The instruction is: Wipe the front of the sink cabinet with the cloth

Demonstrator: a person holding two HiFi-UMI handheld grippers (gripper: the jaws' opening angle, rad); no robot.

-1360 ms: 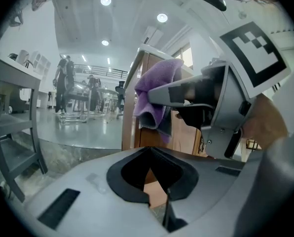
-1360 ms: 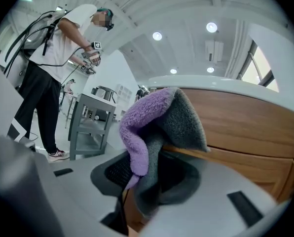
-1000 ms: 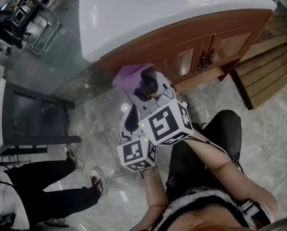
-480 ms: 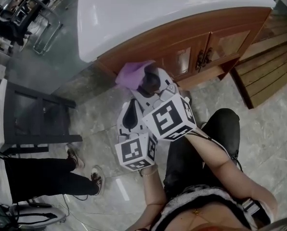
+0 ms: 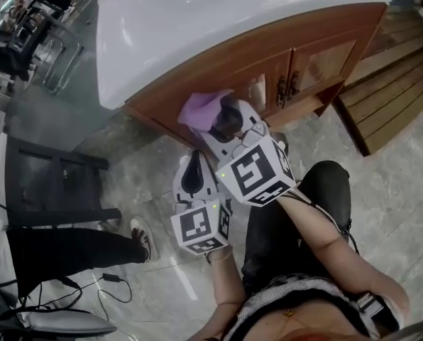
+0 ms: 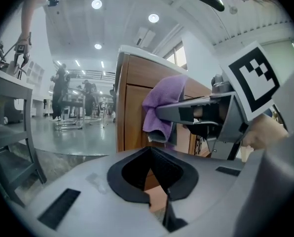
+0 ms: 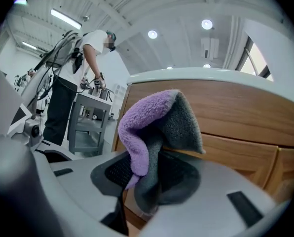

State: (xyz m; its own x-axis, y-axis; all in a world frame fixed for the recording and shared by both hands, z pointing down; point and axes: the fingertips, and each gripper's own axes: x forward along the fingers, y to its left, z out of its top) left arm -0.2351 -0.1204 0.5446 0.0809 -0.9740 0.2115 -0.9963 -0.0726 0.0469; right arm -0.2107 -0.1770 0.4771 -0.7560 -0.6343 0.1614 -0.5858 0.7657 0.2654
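The sink cabinet (image 5: 268,55) has a white top and a brown wooden front with two doors. My right gripper (image 5: 224,119) is shut on a purple and grey cloth (image 5: 203,107), which it holds against the front near the cabinet's left corner. In the right gripper view the cloth (image 7: 154,127) bulges out of the right gripper (image 7: 147,177) before the wood panel (image 7: 236,127). My left gripper (image 5: 194,174) hangs lower, just left of the right one, shut and holding nothing. From the left gripper (image 6: 154,177) I see the cloth (image 6: 162,107) pressed to the cabinet (image 6: 132,102).
A dark grey stand (image 5: 55,183) is on the floor to the left. Next to it are a bystander's legs and shoe (image 5: 77,251), with cables (image 5: 105,283) nearby. A wooden slat platform (image 5: 389,98) lies right of the cabinet. Metal door handles (image 5: 285,87) sit right of the cloth.
My right gripper has carried the cloth rightward along the cabinet front, nearer the door handles. The left gripper followed a little. The bystander's legs drew back to the left.
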